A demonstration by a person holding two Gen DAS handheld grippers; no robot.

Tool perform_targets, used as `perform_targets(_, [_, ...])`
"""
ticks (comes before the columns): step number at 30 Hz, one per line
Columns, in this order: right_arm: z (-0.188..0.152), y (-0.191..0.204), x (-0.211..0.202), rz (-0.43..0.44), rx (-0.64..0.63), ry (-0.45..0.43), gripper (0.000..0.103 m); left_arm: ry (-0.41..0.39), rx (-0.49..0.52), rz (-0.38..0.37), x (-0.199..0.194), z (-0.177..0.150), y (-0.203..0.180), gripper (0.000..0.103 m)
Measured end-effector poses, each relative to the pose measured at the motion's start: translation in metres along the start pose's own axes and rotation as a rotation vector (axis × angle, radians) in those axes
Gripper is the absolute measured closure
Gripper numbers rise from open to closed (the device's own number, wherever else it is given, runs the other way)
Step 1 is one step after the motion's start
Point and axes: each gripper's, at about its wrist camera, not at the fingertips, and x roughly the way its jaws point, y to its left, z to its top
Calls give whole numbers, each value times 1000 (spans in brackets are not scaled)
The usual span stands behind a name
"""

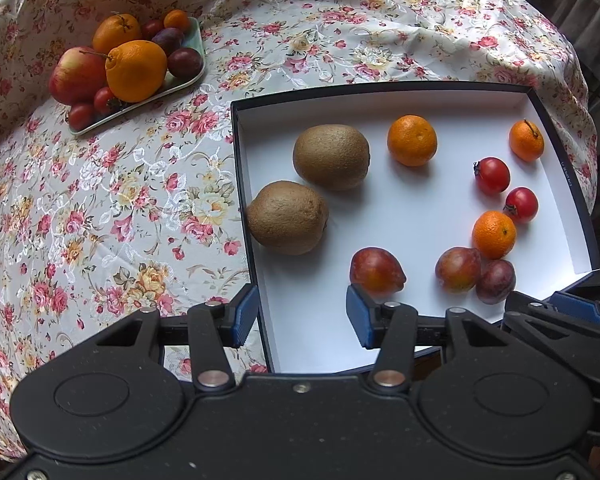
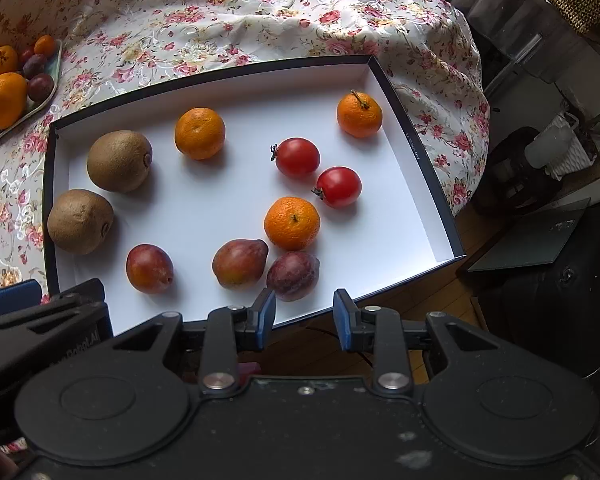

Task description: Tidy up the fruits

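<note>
Inside the white-lined box [image 2: 416, 184], kiwis [image 2: 119, 160], mandarins [image 2: 199, 133], cherry tomatoes [image 2: 298, 157] and plums [image 2: 149, 268] were laid apart (seemingly for sorting); left gripper [image 1: 302, 316] and right gripper [image 2: 304, 320] were held released, empty, at its near edge.

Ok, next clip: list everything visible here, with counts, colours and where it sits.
kiwis: 2, brown, left side of box
mandarins: 3, orange, spread across box
cherry tomatoes: 2, red, right half of box
plums: 3, red-purple, near edge of box
box: 1, dark outside and white inside, on the tablecloth
tray of mixed fruit: 1, pale green, far left
tablecloth: 1, floral
left tongs: open, empty, over the box's near-left corner
right tongs: open, empty, at the box's near edge
</note>
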Motion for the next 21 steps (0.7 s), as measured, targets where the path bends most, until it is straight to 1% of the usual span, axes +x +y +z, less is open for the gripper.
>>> perform_targets(21, [0,0,0,3,1,4,72,-7,-11,-3,-2,1,2,46])
